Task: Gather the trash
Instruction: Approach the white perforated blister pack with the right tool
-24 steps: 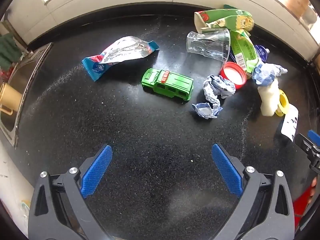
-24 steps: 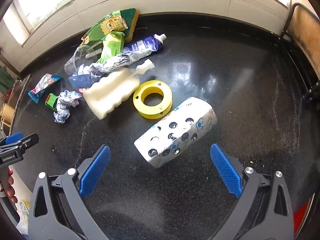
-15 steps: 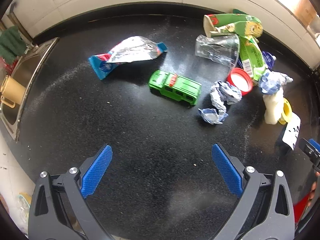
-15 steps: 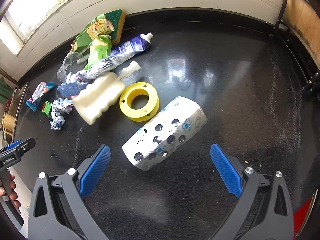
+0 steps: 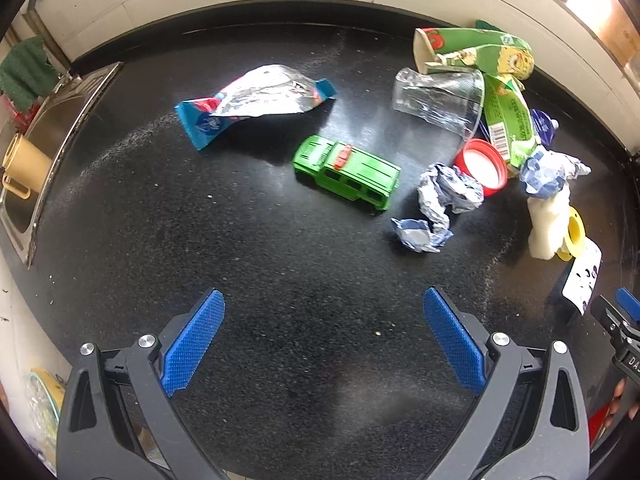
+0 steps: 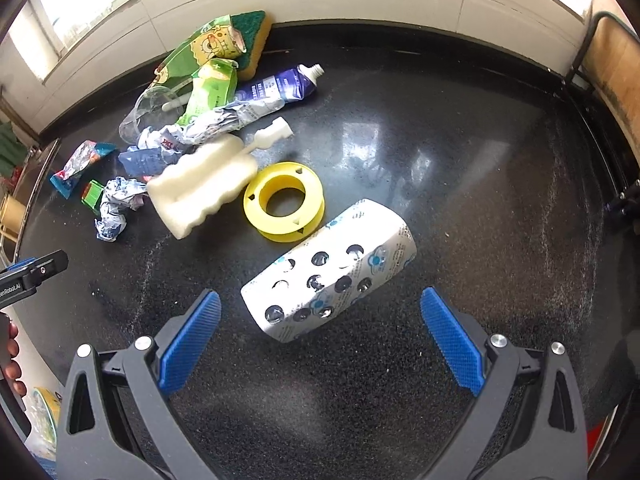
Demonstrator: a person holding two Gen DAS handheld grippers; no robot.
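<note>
Trash lies scattered on a black counter (image 5: 240, 240). In the left wrist view: a blue and silver snack wrapper (image 5: 256, 100), crumpled paper (image 5: 440, 204), a clear plastic cup (image 5: 440, 100), a red lid (image 5: 482, 164) and green cartons (image 5: 480, 50). My left gripper (image 5: 324, 340) is open and empty, well short of them. In the right wrist view a white spotted tissue pack (image 6: 328, 272) lies just ahead of my open, empty right gripper (image 6: 320, 336). Behind it are a toothpaste tube (image 6: 276, 88) and crumpled paper (image 6: 116, 208).
A green toy car (image 5: 348, 172) sits mid-counter. A yellow tape spool (image 6: 284, 200) and a white foam brush (image 6: 204, 188) lie by the tissue pack. A steel sink (image 5: 44, 140) with a beige cup is at the left. A tiled wall runs along the back.
The left gripper has drawn back and to the left; the items sit further right in its view. The right gripper has shifted slightly; the tissue pack sits centred between its fingers.
</note>
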